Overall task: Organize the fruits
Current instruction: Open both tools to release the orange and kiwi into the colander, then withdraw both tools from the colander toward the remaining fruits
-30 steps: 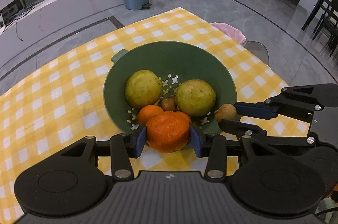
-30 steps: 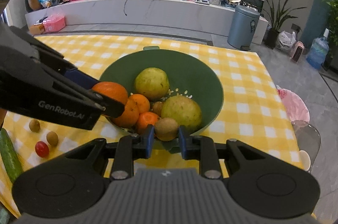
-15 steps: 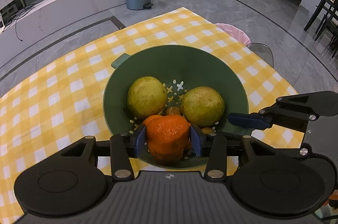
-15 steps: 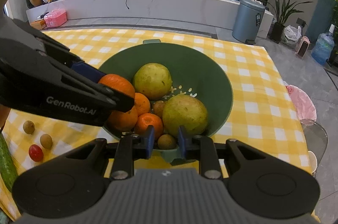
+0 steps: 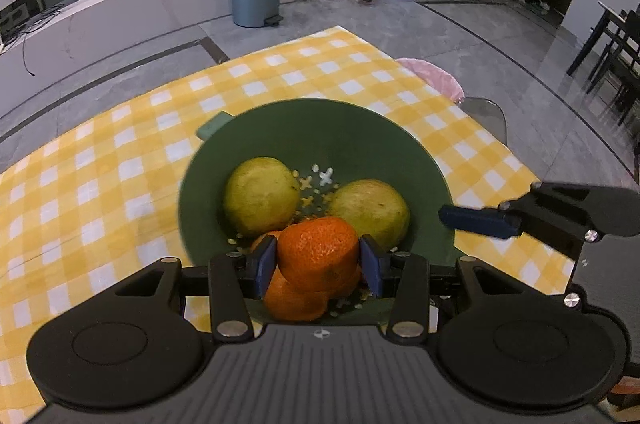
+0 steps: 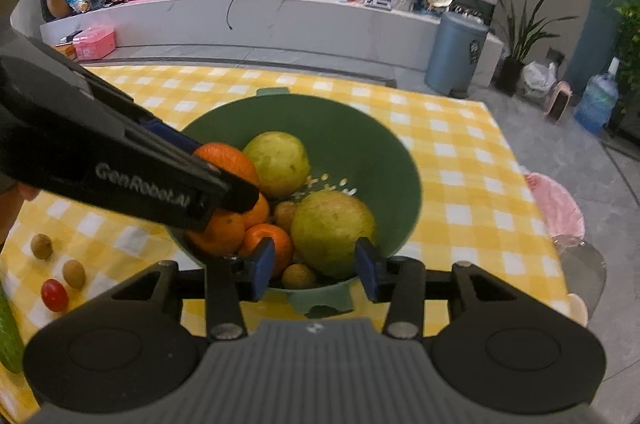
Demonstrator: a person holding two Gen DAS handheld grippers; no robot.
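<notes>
A green colander bowl (image 5: 352,128) (image 6: 360,128) stands on the yellow checked tablecloth. It holds two large yellow-green fruits (image 5: 260,196) (image 6: 332,232), several oranges and small brown fruits. My left gripper (image 5: 318,262) is shut on an orange (image 5: 318,252) and holds it over the near side of the bowl; the held orange also shows in the right wrist view (image 6: 228,160). My right gripper (image 6: 316,268) is open and empty at the bowl's near rim. A small brown fruit (image 6: 298,276) lies in the bowl just below it.
Two small brown fruits (image 6: 42,246) (image 6: 74,274), a cherry tomato (image 6: 54,295) and a cucumber (image 6: 8,336) lie on the cloth left of the bowl. The table's far edge and right edge are close behind the bowl.
My right gripper opened and let the small brown fruit drop into the bowl. My left gripper carried the orange forward over the bowl.
</notes>
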